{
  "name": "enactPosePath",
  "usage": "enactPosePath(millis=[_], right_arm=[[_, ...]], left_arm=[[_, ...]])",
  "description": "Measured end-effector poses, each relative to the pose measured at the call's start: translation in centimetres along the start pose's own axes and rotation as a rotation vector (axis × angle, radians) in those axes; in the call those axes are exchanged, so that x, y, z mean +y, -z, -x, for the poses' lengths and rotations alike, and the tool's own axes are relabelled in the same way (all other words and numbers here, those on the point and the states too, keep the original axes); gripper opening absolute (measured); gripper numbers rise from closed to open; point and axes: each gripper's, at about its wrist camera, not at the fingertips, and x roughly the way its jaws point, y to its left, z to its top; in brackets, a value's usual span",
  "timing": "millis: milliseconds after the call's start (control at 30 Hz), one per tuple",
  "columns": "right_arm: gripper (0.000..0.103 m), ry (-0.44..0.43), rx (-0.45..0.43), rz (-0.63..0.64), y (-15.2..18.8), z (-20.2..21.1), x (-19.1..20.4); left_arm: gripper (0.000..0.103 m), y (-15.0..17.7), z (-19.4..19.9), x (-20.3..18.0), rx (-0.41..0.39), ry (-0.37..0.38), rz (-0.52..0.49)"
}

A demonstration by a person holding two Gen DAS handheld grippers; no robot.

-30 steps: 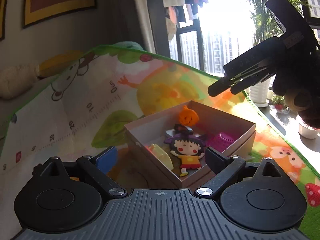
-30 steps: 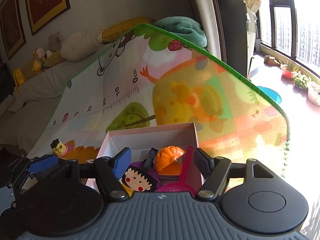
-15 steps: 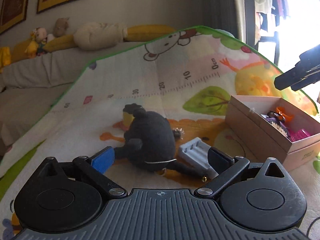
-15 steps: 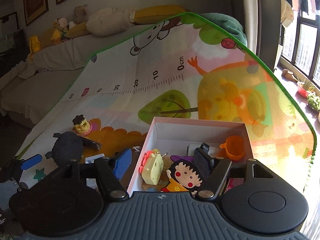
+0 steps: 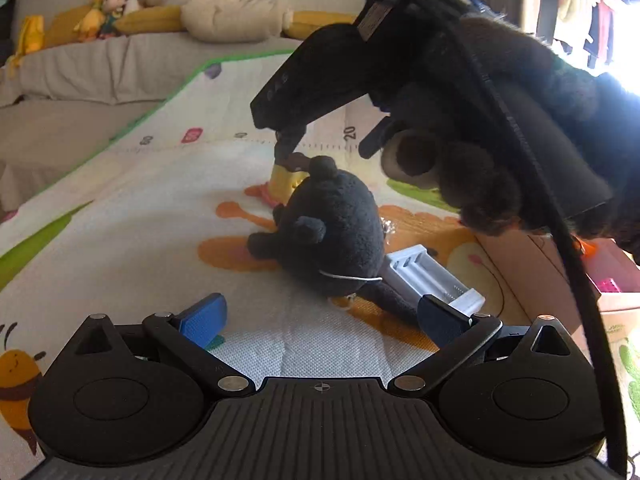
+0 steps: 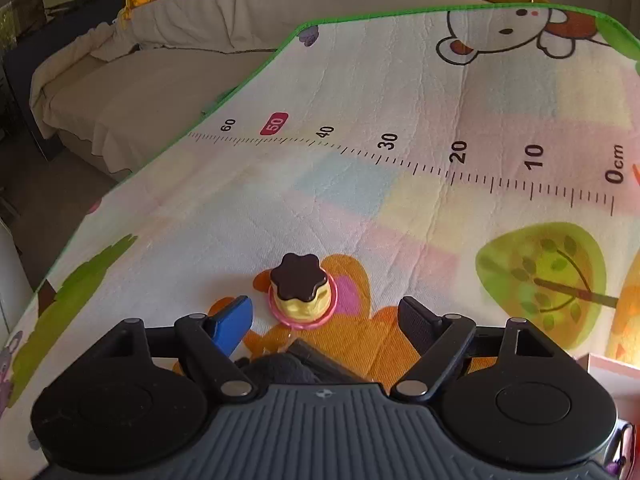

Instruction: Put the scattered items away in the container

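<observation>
The right gripper (image 6: 326, 318) hovers low over the play mat (image 6: 400, 120) with its fingers wide apart and holding nothing; the pudding toy (image 6: 302, 290), yellow with a dark brown scalloped top on a pink base, stands upright on the mat just ahead of them. Beyond the pudding toy, the mat's printed ruler reads "60", "50", "40", "30", "20", "10", "0cm". The left gripper (image 5: 320, 318) is also spread wide and empty. Ahead of it, nearer than the pudding toy, the black plush toy (image 5: 332, 236) lies against a grey ridged tray (image 5: 428, 276). The pink cardboard box (image 5: 560, 276) sits right of the plush.
</observation>
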Motion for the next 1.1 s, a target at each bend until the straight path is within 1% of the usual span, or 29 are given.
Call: enactPosePath(millis=[67,100,133,167,233,267,333,367,467,533,600,667,733,800,900,933,1000,1067,1100], right_arm=[[0.081,0.032,0.031,0.037,-0.6,-2.5,0.7],[0.074,0.034,0.052,0.045,-0.7,-3.4,0.8],[0.065,0.026,0.066,0.049,-0.7,-4.1,0.9],[0.041,0.008,0.076,0.043,-0.7,-4.4,0.9],[0.041,-0.022,0.058,-0.001,-0.7,-3.9,0.3],[0.041,-0.042,0.046,-0.015,-0.7,-3.2,0.1],[0.041,-0.049,0.016,-0.021,-0.3,-1.1,-0.4],[0.041,-0.052,0.005,-0.024,0.0,0.2,-0.7],[0.041,-0.074,-0.039,-0.044,2.3,6.2,-2.9],[0.041,-0.065,-0.072,-0.040,5.2,10.8,-4.5],[0.041,-0.037,-0.089,-0.043,8.5,14.6,-6.0],[0.041,-0.007,-0.085,-0.068,12.5,17.9,-7.8],[0.041,0.018,-0.062,-0.116,16.4,19.9,-9.5],[0.041,0.054,-0.024,-0.165,20.3,20.9,-11.0],[0.041,0.112,0.024,-0.231,25.4,20.9,-12.5],[0.041,0.117,0.033,-0.250,26.8,20.8,-12.9],[0.041,0.108,0.038,-0.282,29.0,20.5,-13.4],[0.048,0.111,0.011,-0.299,30.9,20.5,-13.3],[0.056,0.114,-0.007,-0.302,31.6,20.4,-13.1]], left_arm=[[0.103,0.0,-0.1,0.2,0.012,0.010,0.011],[0.103,0.0,-0.1,0.3,0.015,0.014,0.017],[0.103,0.0,-0.1,0.3,0.017,0.018,0.023],[0.103,0.0,0.0,0.3,0.019,0.021,0.028],[0.103,0.1,0.0,0.3,0.021,0.030,0.027],[0.103,0.1,0.1,0.2,0.019,0.037,0.023],[0.103,0.3,0.3,0.1,0.010,0.055,0.016],[0.103,0.4,0.4,0.1,0.005,0.065,0.010],[0.103,0.5,0.7,-0.3,-0.003,0.097,-0.018],[0.103,0.7,0.8,-0.6,-0.008,0.109,-0.034],[0.103,0.7,1.0,-0.9,-0.015,0.120,-0.047],[0.103,0.6,0.9,-1.0,-0.027,0.133,-0.063],[0.103,0.7,0.9,-1.4,-0.036,0.141,-0.086],[0.103,0.6,0.8,-1.8,-0.034,0.126,-0.105],[0.103,0.5,0.6,-2.4,-0.040,0.104,-0.152],[0.103,0.6,0.9,-2.9,-0.050,0.115,-0.184],[0.103,0.8,1.2,-4.3,-0.058,0.161,-0.285],[0.103,0.9,1.4,-5.8,-0.056,0.205,-0.385],[0.103,0.9,1.4,-6.5,-0.051,0.223,-0.422]])
